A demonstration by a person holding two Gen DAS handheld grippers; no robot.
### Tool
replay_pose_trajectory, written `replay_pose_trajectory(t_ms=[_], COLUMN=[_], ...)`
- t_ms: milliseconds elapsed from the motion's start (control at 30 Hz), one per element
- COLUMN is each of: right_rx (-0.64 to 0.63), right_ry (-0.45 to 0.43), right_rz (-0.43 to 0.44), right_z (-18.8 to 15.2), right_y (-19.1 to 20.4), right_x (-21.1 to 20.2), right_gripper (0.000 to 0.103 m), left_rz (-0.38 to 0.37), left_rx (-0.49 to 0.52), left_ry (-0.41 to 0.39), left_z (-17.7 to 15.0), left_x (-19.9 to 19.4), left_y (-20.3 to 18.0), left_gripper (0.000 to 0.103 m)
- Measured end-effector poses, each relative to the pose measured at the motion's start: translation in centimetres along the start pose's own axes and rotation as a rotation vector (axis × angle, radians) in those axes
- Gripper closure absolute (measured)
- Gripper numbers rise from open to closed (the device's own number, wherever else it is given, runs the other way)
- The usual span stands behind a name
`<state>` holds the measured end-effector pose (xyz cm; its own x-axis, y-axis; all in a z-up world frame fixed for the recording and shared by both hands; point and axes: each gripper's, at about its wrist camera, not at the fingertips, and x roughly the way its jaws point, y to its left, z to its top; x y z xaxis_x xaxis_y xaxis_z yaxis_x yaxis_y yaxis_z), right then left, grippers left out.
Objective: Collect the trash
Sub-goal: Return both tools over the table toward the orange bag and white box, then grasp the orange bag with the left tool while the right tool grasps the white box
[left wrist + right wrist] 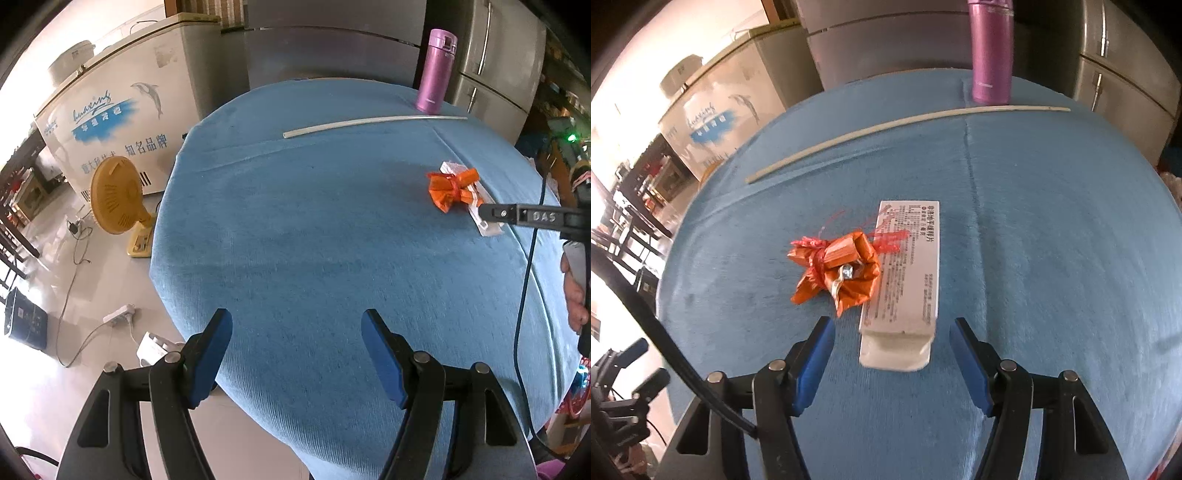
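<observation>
On the blue tablecloth lies a white printed carton. A crumpled orange foil wrapper tied with red string leans on its left side. My right gripper is open, and the carton's near flap end sits between its blue pads without touching them. In the left wrist view the wrapper and carton lie far right, with one finger of the right gripper over them. My left gripper is open and empty above the cloth near the table's front left edge.
A purple flask stands at the table's far edge, with a long white stick lying in front of it. A chest freezer, a yellow fan and a power strip are to the left, below table level. A black cable hangs at the right.
</observation>
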<state>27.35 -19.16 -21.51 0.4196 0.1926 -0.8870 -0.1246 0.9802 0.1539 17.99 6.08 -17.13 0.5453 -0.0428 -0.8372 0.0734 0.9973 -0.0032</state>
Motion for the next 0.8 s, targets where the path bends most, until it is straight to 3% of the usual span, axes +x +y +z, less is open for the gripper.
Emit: replay_pose_trajectory(t_ms=[200, 267, 533, 800], right_rx=[-0.018, -0.025, 0.058, 0.143], right_ry=[-0.033, -0.048, -0.048, -0.041], right_rz=[-0.014, -0.019, -0.003, 0.049], right_z=[0.1, -0.3, -2.8, -6.8], right_y=[0.2, 0.0, -3.9, -7.4], right_x=[1.1, 0.9, -1.6, -5.1], right_gripper=[0.036, 0.055, 0.055, 0.055], left_rz=[-0.028, -0.054, -0.185, -0.332], left_rx=[0.031, 0.050, 0.184, 0.344], left_ry=[-0.015, -0.029, -0.077, -0.059], left_z=[1.6, 2.6, 7.1, 11.3], left_x=[0.1, 0.1, 1.0, 4.9], left_y=[-1.1, -1.9, -5.8, -10.3], left_gripper=[0.030, 0.030, 0.029, 0.027])
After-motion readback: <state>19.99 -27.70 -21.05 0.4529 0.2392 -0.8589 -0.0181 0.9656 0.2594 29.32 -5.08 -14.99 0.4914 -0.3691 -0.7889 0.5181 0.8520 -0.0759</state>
